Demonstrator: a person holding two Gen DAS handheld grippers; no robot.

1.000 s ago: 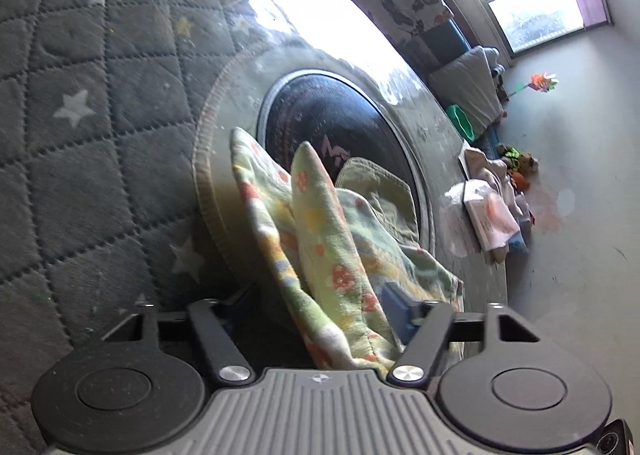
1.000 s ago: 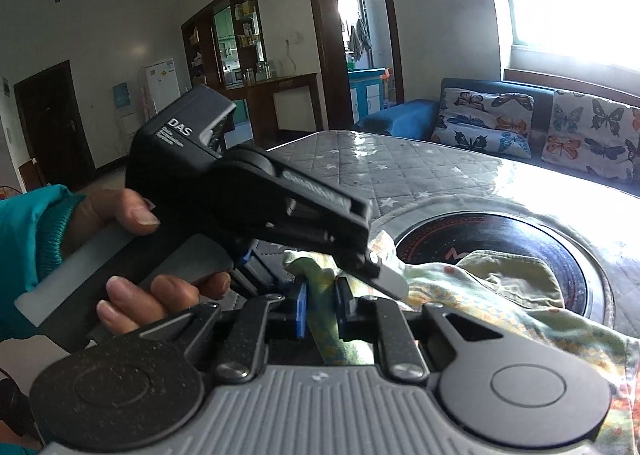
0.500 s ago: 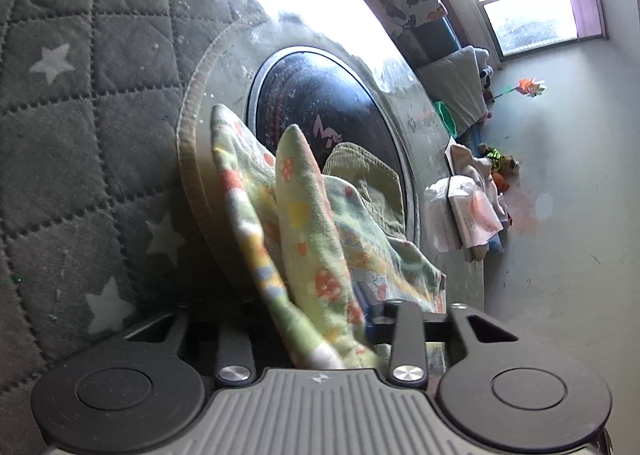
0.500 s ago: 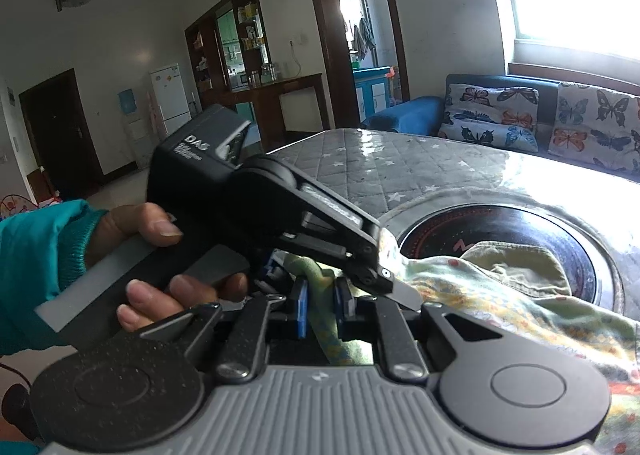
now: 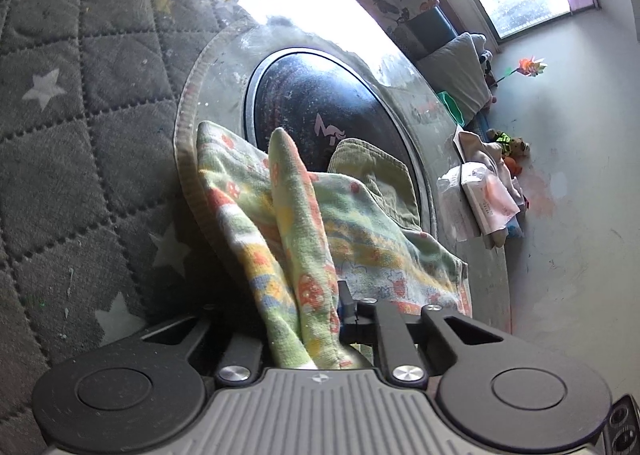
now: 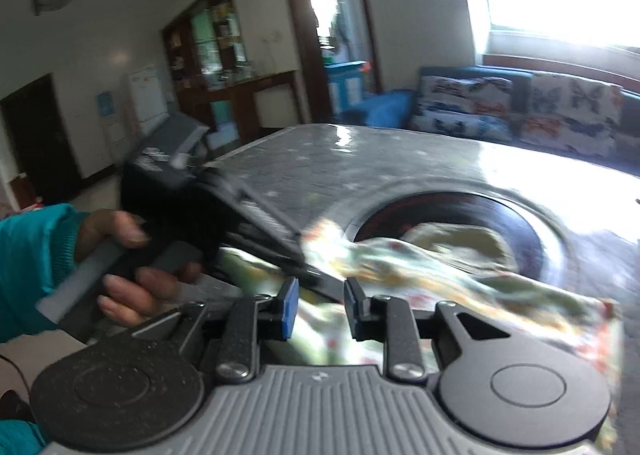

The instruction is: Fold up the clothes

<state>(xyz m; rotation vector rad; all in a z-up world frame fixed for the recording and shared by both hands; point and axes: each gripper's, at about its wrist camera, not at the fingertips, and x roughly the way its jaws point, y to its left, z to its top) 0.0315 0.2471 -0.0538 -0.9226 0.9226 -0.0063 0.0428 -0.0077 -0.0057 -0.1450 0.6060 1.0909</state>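
A green floral cloth (image 5: pixel 304 239) lies bunched on the table, partly over the black round inset (image 5: pixel 320 103). My left gripper (image 5: pixel 308 319) is shut on a folded edge of the cloth, which stands up between the fingers. In the right wrist view my right gripper (image 6: pixel 320 307) is open, its fingers apart just above the cloth (image 6: pixel 400 267). The left gripper (image 6: pixel 208 215), held by a hand in a teal sleeve, shows there clamped on the cloth's edge. That view is blurred.
The table has a grey quilted star cover (image 5: pixel 80 115). An olive garment (image 5: pixel 376 171) lies on the black inset. Packets and papers (image 5: pixel 480 203) sit at the table's far edge. A butterfly-print sofa (image 6: pixel 520 111) stands behind the table.
My left gripper closed on the cloth's edge. My right gripper, shut on the cloth before, has opened and let go, and it is moving.
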